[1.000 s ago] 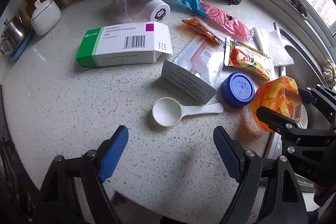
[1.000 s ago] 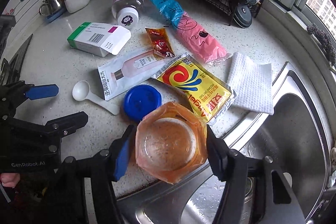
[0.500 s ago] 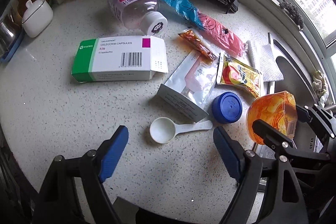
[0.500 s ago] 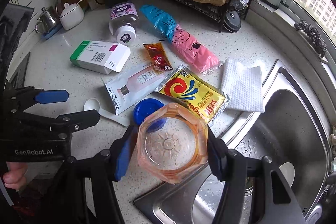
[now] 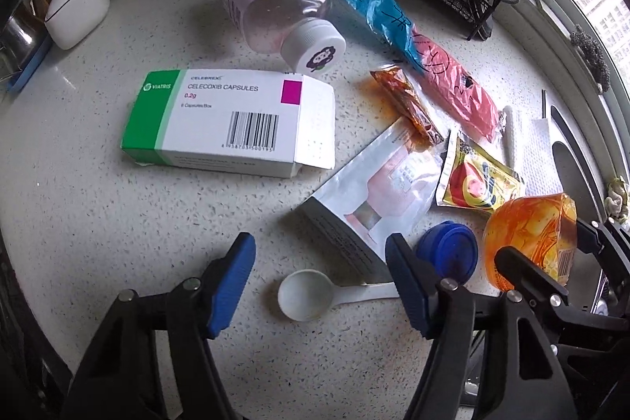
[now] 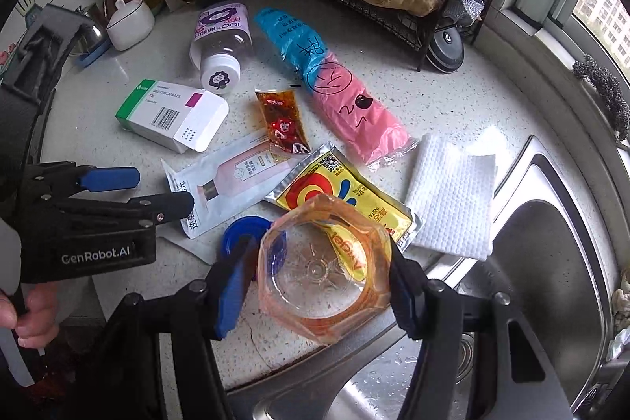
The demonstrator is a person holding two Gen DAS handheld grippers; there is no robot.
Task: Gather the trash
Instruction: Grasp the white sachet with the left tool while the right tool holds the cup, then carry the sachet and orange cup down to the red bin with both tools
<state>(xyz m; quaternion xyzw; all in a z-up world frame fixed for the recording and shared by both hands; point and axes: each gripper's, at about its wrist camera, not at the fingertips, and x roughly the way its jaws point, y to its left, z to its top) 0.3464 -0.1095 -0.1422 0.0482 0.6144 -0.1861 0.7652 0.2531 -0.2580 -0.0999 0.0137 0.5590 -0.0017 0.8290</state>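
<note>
The orange plastic cup (image 6: 325, 270), clamped between the jaws of the right gripper (image 6: 319, 286), has been raised off the surface near the sink edge and tipped, so that its clear bottom is now seen through its mouth. The blue lid (image 6: 246, 237) beside it has been partly uncovered. The left gripper (image 5: 321, 282), jaws wide apart, has been brought forward over the white scoop (image 5: 311, 294), which now lies between its fingers.
</note>
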